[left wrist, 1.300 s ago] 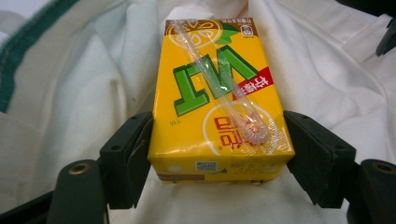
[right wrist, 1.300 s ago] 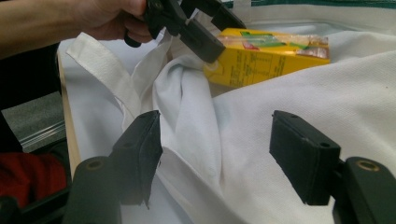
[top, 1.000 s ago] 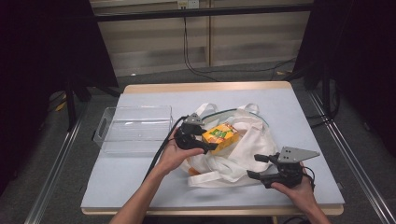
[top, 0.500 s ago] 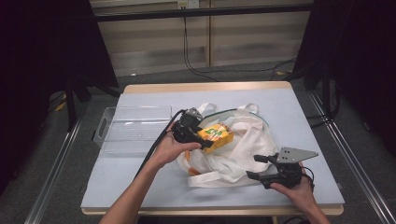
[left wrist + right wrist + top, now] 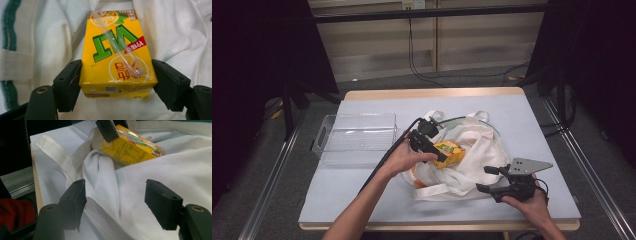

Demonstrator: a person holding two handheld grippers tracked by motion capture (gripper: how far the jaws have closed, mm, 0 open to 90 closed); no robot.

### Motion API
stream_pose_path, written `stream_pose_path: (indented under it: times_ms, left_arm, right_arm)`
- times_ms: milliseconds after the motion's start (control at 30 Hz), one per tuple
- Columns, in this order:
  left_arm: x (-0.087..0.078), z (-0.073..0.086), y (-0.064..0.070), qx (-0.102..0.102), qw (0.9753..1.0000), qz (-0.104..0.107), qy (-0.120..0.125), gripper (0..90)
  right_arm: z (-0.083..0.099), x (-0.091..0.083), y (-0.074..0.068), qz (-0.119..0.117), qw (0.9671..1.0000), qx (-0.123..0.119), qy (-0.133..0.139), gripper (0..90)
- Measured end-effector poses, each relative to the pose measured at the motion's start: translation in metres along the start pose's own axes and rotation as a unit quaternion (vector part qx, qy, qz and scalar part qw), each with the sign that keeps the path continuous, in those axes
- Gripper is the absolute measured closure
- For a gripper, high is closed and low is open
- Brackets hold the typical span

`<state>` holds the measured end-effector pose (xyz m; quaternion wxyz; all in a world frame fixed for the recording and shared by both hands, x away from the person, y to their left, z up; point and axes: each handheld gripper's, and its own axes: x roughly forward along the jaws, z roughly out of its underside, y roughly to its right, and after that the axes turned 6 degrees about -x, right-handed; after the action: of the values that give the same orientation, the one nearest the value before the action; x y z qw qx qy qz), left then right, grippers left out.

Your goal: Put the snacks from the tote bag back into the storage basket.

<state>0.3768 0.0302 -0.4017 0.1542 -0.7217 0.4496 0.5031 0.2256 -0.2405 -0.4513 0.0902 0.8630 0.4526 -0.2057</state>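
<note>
Shifted rightward with its carton since the earlier frame: left gripper (image 5: 438,151), fingers clamped on yellow drink carton (image 5: 116,52), held over white cloth bag (image 5: 472,155). Clear bin (image 5: 354,137) at left, nothing visible inside. Right gripper (image 5: 488,180) fingers wide, at bag's edge.

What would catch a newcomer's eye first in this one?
The bright yellow drink carton, clamped in the left claw over the rumpled white cloth bag at the middle of the table. Next, the clear plastic bin to the left, and the right claw open at the bag's near edge.
</note>
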Motion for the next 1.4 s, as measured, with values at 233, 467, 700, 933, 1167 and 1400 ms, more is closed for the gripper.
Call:
stream_pose_path:
  times_ms: [233, 467, 700, 933, 1167, 1400]
  left_arm:
    - [0.004, 0.002, 0.004, -0.025, 0.9995, 0.016, 0.011, 27.5]
    - [0.005, 0.006, 0.004, -0.016, 0.9993, 0.02, 0.027, 26.9]
    - [0.009, 0.016, -0.003, -0.015, 0.9986, 0.015, 0.049, 13.9]
    - [0.001, 0.028, -0.005, 0.009, 0.9937, 0.009, 0.111, 9.4]
    - [0.0, 0.047, -0.001, 0.026, 0.9795, 0.004, 0.2, 8.4]
    - [0.009, 0.06, -0.001, 0.032, 0.9663, 0.003, 0.255, 7.6]
  right_arm:
    - [0.001, 0.0, 0.0, 0.0, 1.0, 0.0, 0.0, 33.8]
    - [0.0, 0.0, 0.0, 0.0, 1.0, 0.001, 0.0, 33.4]
    - [0.001, 0.0, 0.0, -0.003, 1.0, 0.002, -0.001, 33.4]
    - [0.0, 0.0, 0.0, -0.005, 1.0, 0.002, -0.001, 33.4]
    - [0.0, 0.001, 0.0, -0.006, 1.0, 0.002, -0.002, 33.4]
    - [0.0, 0.001, 0.0, -0.007, 1.0, 0.001, 0.0, 33.3]
